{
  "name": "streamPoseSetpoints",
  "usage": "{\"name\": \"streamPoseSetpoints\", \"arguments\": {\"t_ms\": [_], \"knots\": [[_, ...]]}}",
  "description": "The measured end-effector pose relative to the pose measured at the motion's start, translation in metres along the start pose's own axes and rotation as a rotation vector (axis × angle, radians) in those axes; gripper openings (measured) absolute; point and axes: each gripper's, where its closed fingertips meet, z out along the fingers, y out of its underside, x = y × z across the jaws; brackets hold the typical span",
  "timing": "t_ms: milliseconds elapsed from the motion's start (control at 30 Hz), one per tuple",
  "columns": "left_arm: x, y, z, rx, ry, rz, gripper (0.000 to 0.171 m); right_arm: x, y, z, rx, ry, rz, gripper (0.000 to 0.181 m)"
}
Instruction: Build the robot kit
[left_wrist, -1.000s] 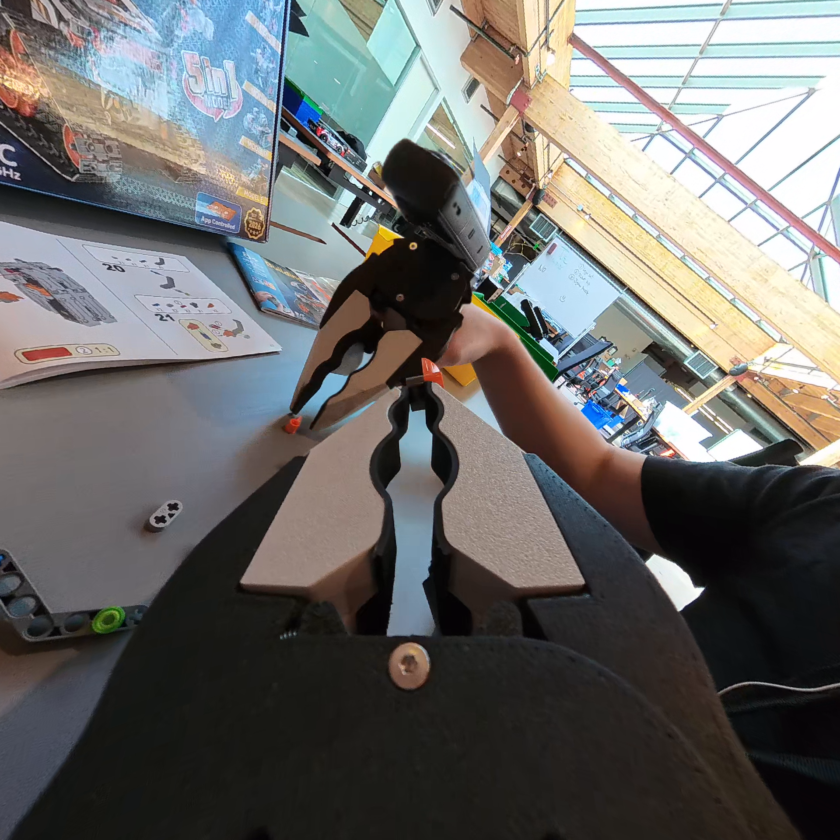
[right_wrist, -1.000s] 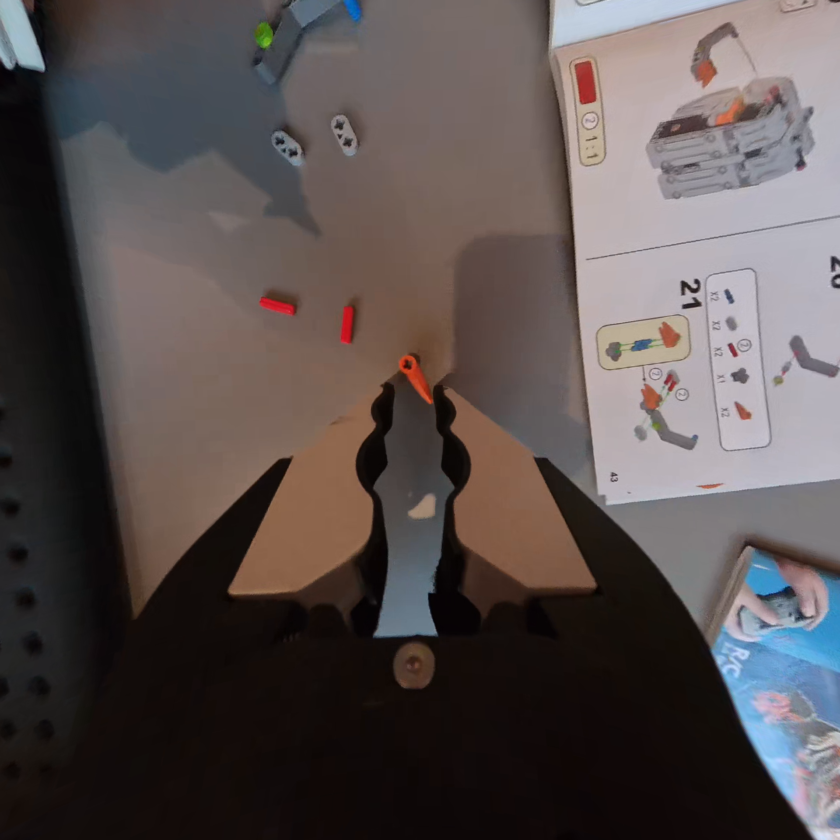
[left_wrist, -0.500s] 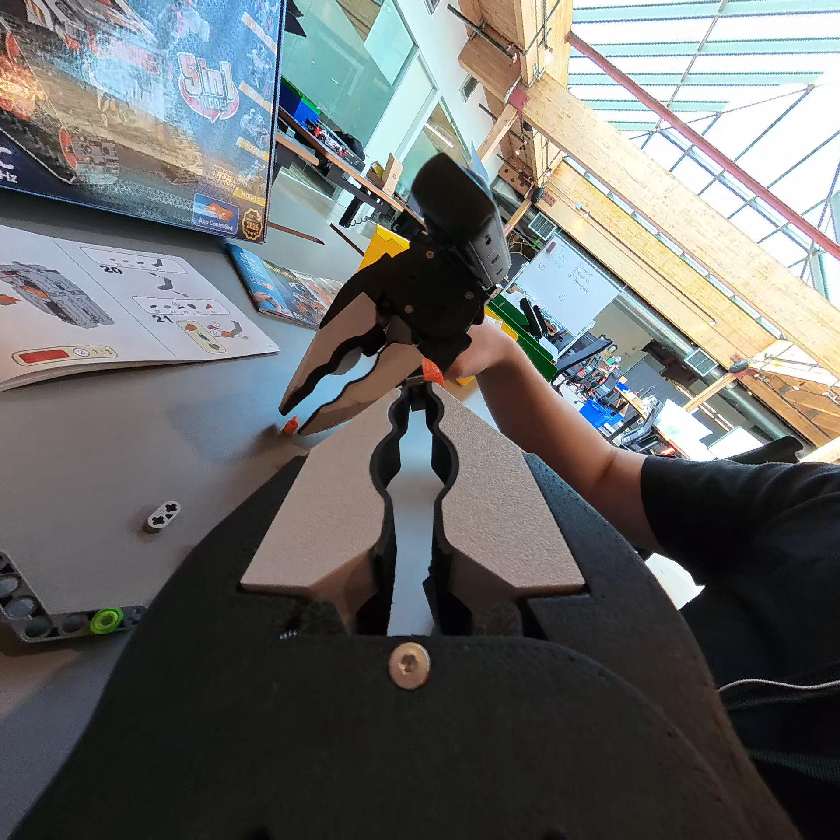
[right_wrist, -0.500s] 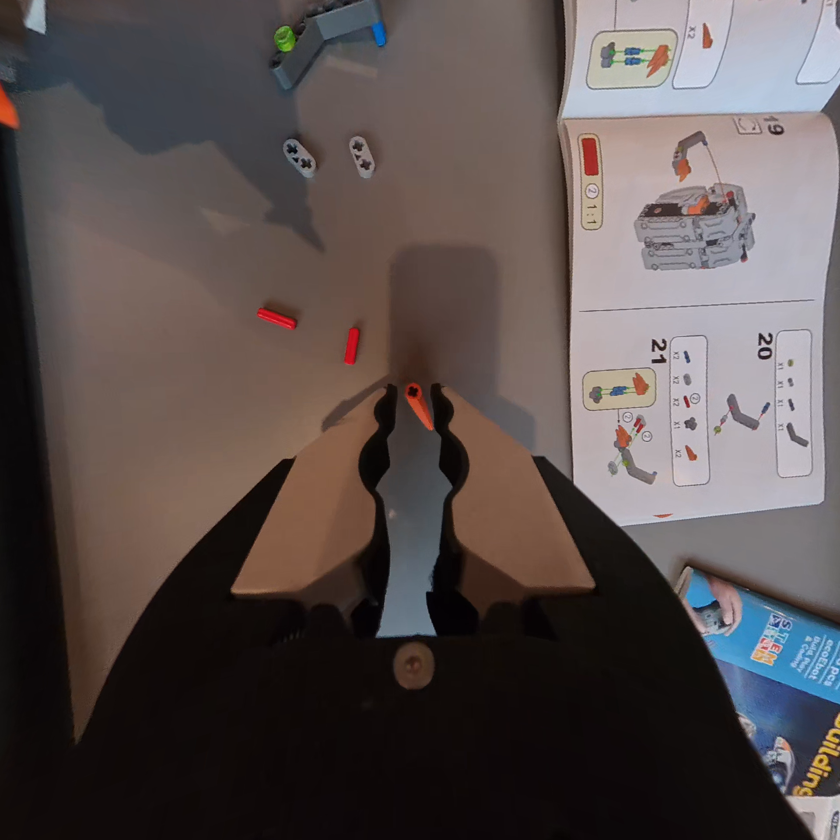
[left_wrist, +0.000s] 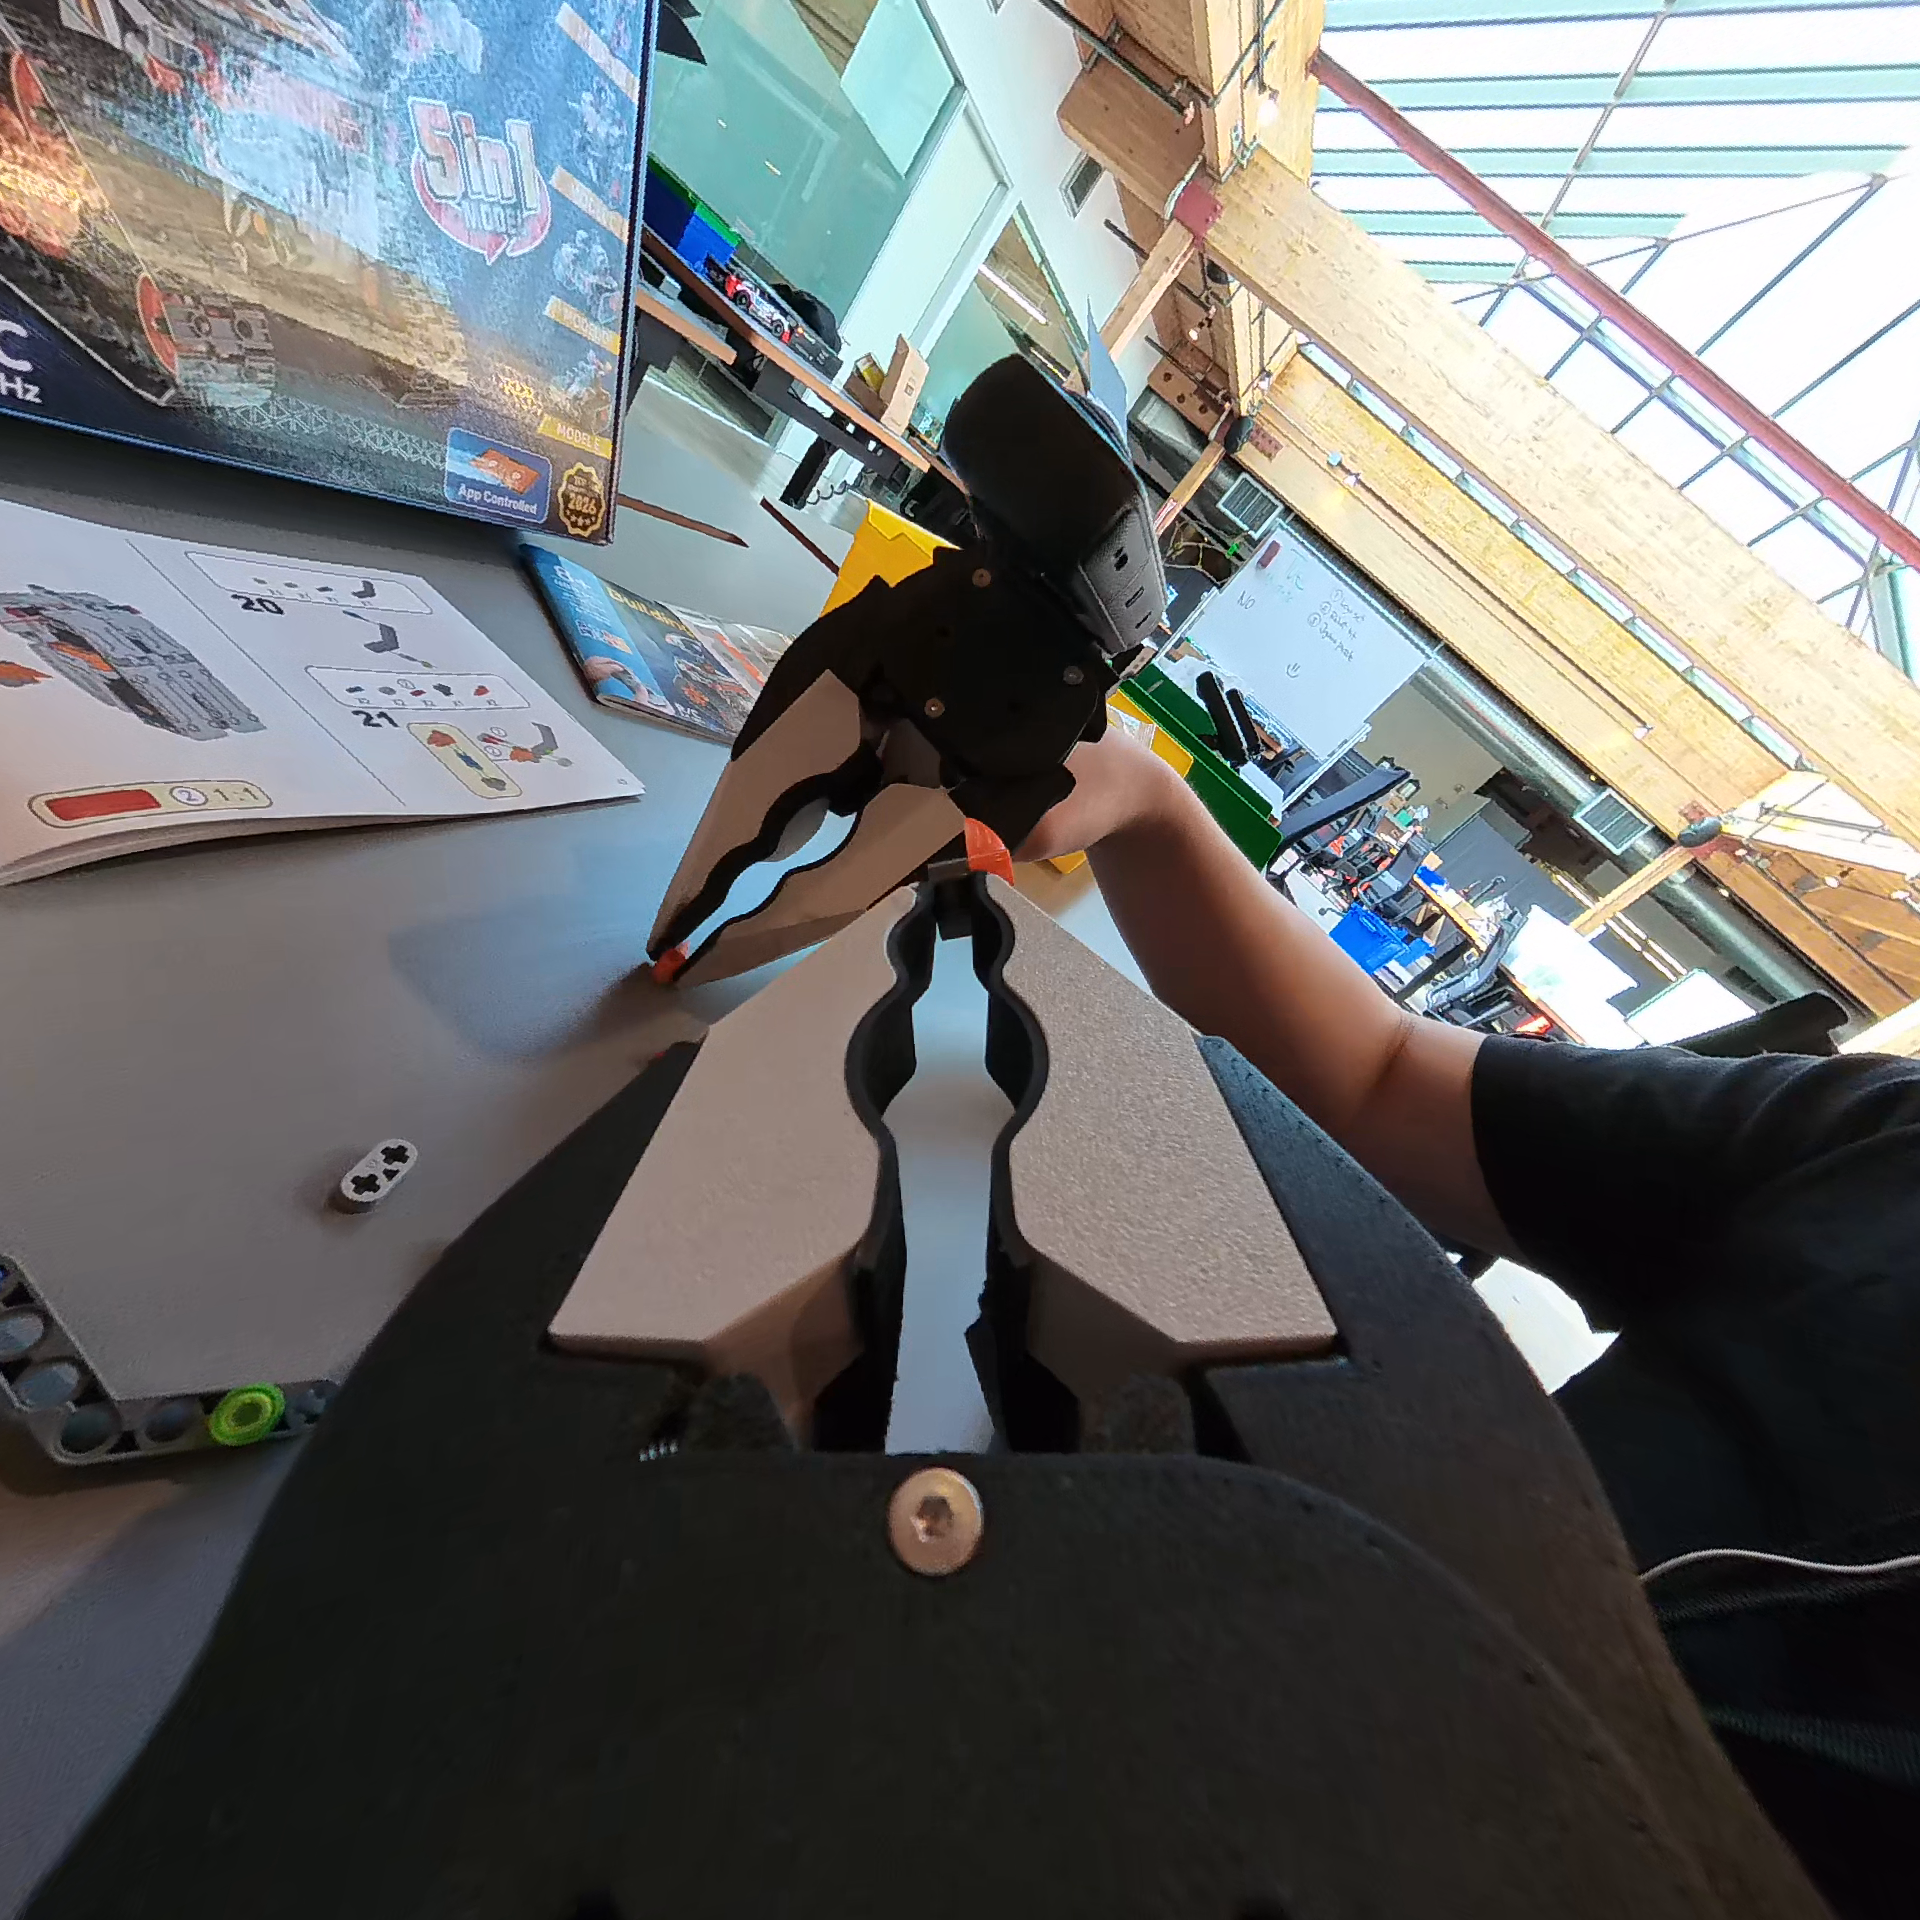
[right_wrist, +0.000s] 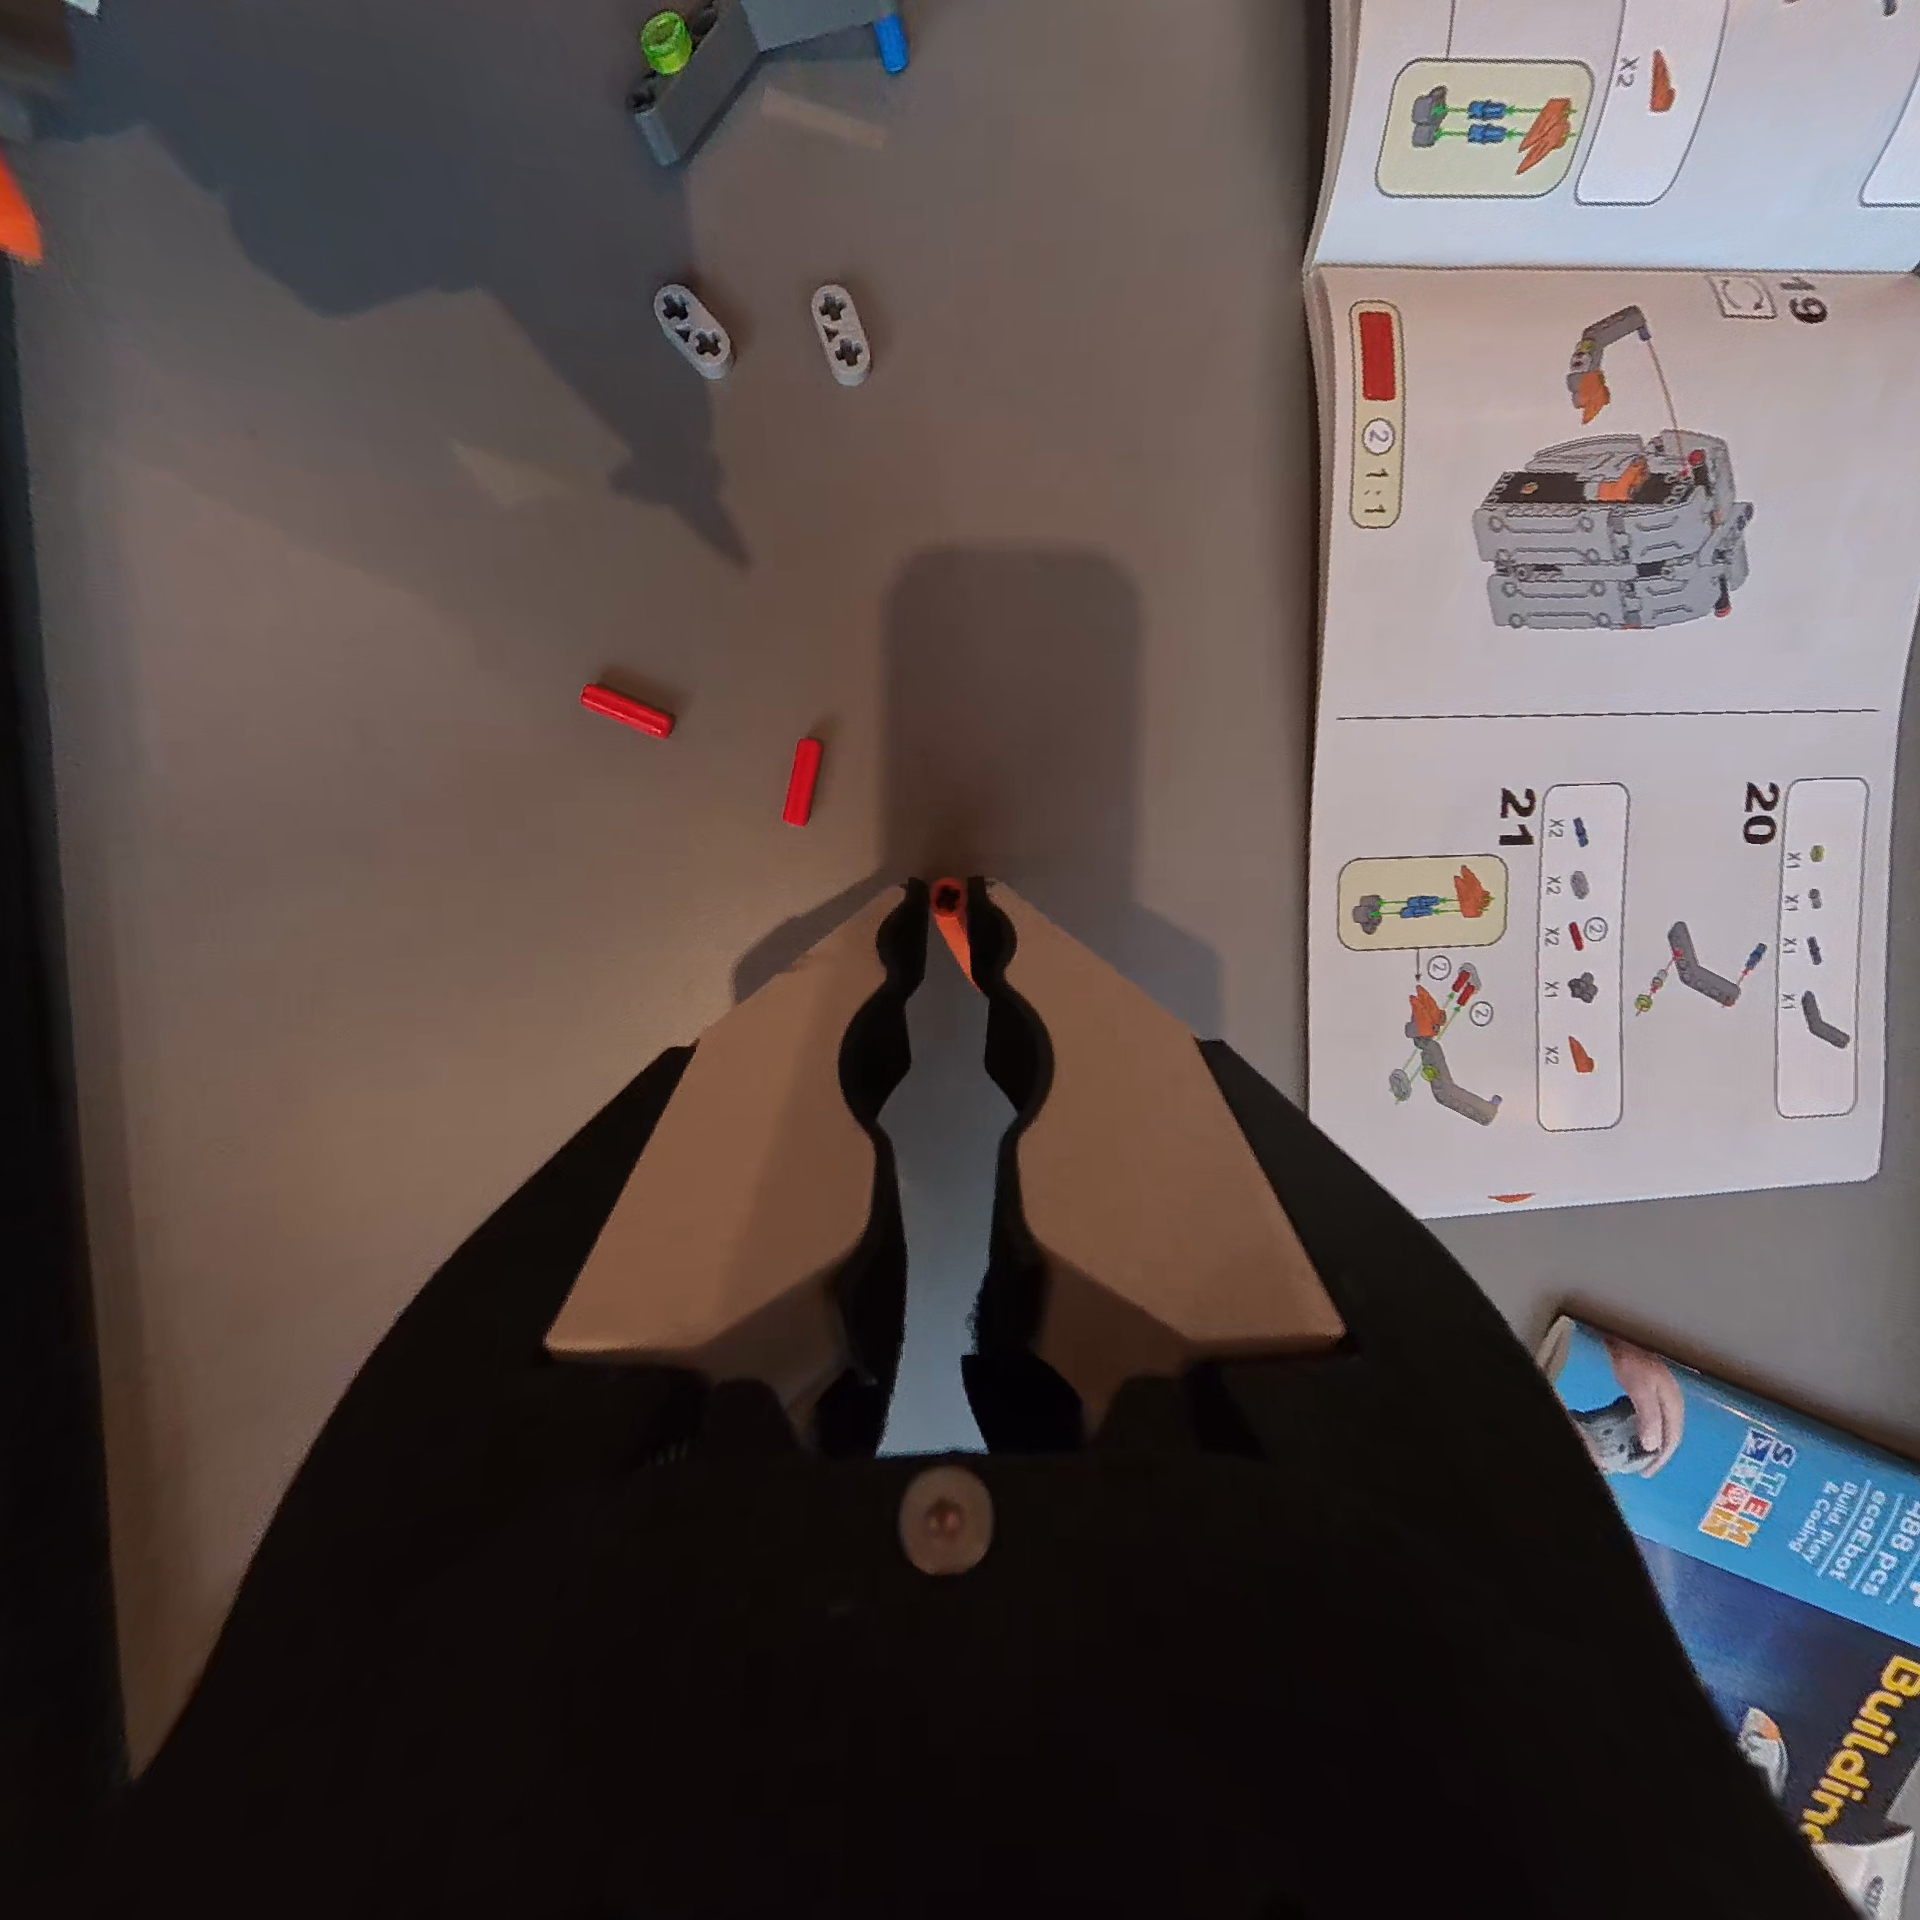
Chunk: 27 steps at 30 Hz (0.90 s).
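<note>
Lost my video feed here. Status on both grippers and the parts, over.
Left gripper shut on an orange piece, off the table. Right gripper shut on an orange claw piece at the table. Two red pins beside it, apart.

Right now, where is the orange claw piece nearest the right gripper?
In the right wrist view, the orange claw piece sits between the right gripper tips on the grey table, right of two red pins.

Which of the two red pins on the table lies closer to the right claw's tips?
The red pin lying nearly lengthwise just up-left of the right claw; the other red pin lies crosswise, farther left.
</note>
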Motion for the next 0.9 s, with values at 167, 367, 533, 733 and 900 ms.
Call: {"name": "streamPoseSetpoints", "arguments": {"t_ms": [167, 367, 533, 733, 900], "knots": [[0.000, 0.000, 0.000, 0.003, -0.001, -0.001, 0.004, 0.022, -0.011, -0.014, 0.068, 0.136, -0.023, 0.007], [0.000, 0.002, 0.002, -0.013, 0.001, 0.000, 0.005, 0.112, -0.020, -0.108, 0.152, 0.815, 0.021, 0.007], [0.001, 0.004, 0.003, -0.023, -0.004, 0.016, 0.005, 0.136, 0.000, -0.173, 0.119, 1.118, 0.097, 0.007], [0.002, 0.004, 0.003, -0.021, -0.016, 0.049, 0.004, 0.146, 0.016, -0.193, 0.098, 1.214, 0.143, 0.007], [0.001, 0.005, 0.005, -0.027, -0.029, 0.071, 0.005, 0.148, 0.019, -0.195, 0.109, 1.220, 0.153, 0.007]]}}
